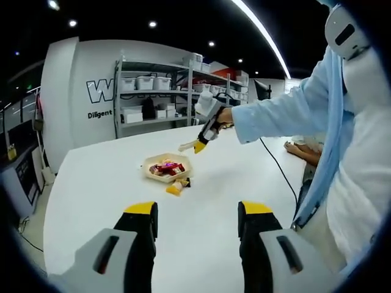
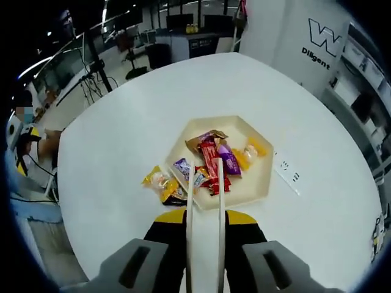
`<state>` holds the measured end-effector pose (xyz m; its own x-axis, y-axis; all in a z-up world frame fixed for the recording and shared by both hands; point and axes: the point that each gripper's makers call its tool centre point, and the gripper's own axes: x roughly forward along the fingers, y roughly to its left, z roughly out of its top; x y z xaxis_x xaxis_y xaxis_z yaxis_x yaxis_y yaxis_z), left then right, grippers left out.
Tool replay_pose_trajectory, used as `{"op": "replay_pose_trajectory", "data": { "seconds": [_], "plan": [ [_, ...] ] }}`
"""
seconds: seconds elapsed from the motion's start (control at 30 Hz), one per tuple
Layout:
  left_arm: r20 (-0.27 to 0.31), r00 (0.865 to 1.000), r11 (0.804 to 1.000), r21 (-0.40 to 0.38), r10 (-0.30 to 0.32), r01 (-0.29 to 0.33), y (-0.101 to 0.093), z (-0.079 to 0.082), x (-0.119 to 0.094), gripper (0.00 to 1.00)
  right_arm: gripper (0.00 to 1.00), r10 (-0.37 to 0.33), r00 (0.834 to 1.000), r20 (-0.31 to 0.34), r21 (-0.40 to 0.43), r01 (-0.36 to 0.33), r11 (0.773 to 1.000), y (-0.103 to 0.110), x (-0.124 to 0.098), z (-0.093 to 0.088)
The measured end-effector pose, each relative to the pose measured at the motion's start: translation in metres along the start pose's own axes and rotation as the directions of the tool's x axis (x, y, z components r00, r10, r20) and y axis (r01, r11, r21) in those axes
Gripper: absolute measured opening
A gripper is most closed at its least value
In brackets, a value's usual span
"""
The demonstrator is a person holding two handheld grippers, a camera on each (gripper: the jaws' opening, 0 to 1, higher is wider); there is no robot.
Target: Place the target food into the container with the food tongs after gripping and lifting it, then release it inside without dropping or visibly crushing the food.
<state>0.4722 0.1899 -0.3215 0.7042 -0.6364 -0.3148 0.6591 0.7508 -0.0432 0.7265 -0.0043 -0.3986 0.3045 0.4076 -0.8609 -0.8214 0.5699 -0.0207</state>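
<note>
Currently my right gripper (image 2: 204, 183) clamps the tongs (image 2: 205, 226), tips slightly apart over the tray (image 2: 259, 186). Loose snacks (image 2: 162, 185) lie on the surface (image 2: 122, 134) at ten o'clock of the tips, nearest this gripper. Left gripper (image 1: 197, 220) open, idle.

A: What blocks the way?
B: Wrapped snacks crowd the cream hexagonal tray (image 2: 259, 186); more yellow packets (image 2: 162, 185) lie beside it.
A: Elsewhere?
B: The bare white tabletop (image 2: 122, 122) is open all around.

cream tray (image 2: 259, 183), white table (image 2: 116, 152), red wrapper (image 2: 211, 160)
</note>
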Motion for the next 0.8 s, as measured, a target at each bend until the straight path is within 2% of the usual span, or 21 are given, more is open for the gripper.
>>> {"op": "replay_pose_trajectory", "data": {
  "seconds": [0.03,0.1,0.27,0.47,0.8],
  "plan": [
    [0.001,1.000,1.000,0.004,-0.010,0.010,0.000,0.001,0.004,0.51,0.14,0.008,1.000,-0.003,-0.008,-0.008,1.000,0.007,-0.004,-0.004],
    [0.003,1.000,1.000,0.007,-0.021,0.021,-0.001,0.003,0.007,0.51,0.15,0.010,1.000,-0.003,-0.016,-0.010,1.000,0.005,-0.001,-0.004],
    [0.009,0.999,0.999,0.010,-0.037,0.037,-0.003,0.005,0.012,0.51,0.15,0.025,1.000,-0.002,-0.026,-0.025,0.999,0.017,-0.006,-0.011],
    [0.015,0.999,0.999,0.003,-0.052,0.051,-0.002,0.004,0.015,0.50,0.15,0.049,0.999,0.009,-0.040,-0.048,0.998,0.030,-0.011,-0.012],
    [0.003,0.996,0.996,0.022,-0.092,0.092,0.005,0.002,0.026,0.49,0.15,0.118,0.993,0.004,-0.144,-0.116,0.983,0.083,-0.019,-0.017]
  ]
}}
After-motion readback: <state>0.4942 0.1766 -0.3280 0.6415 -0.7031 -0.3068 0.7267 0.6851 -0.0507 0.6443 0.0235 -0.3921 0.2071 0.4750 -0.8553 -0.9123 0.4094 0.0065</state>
